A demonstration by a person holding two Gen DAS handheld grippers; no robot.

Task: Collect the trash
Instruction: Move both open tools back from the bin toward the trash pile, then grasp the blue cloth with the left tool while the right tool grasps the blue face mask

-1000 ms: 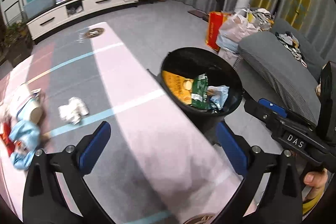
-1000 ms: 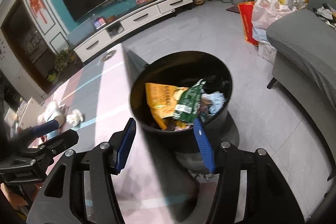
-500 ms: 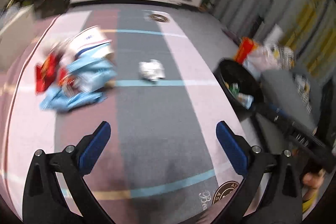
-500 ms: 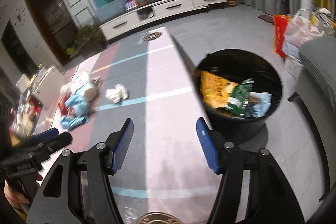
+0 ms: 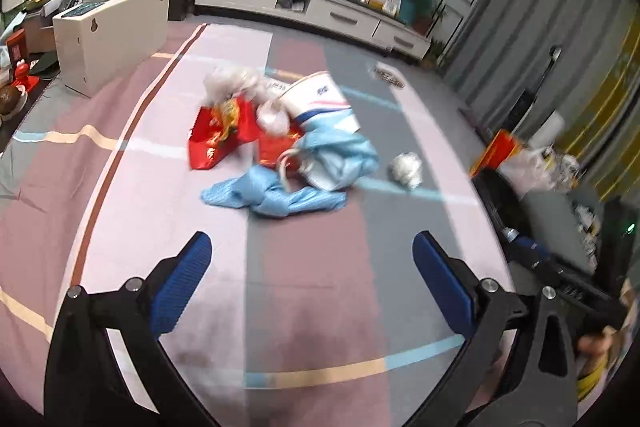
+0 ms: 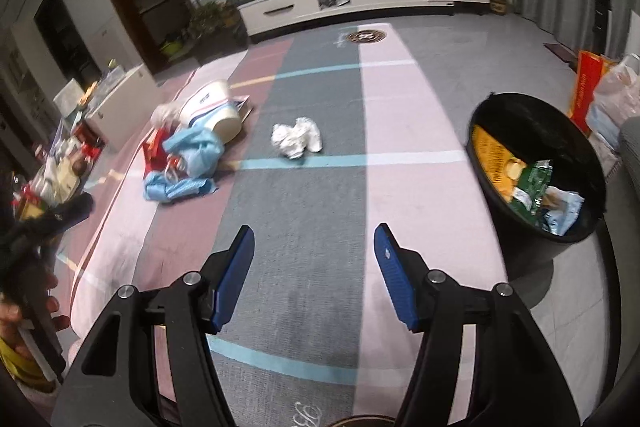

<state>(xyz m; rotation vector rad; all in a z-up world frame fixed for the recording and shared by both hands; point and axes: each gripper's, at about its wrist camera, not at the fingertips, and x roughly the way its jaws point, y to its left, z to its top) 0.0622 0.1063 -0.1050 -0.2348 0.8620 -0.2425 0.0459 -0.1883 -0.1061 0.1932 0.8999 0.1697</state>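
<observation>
My left view is smeared by motion: the trash pile point(image 5: 280, 147) blurs, so I cannot read the print on the paper cup point(image 5: 320, 99), and the red wrapper point(image 5: 218, 139) lies partly under it. At the far right the black bin point(image 5: 490, 187) is cut down to a sliver of rim. In my right view the bin's point(image 6: 536, 131) near wall hides what lies under the yellow bag point(image 6: 490, 159) and green packet point(image 6: 534, 183). My other claw point(image 6: 40, 223) is a dark blur at the left edge
</observation>
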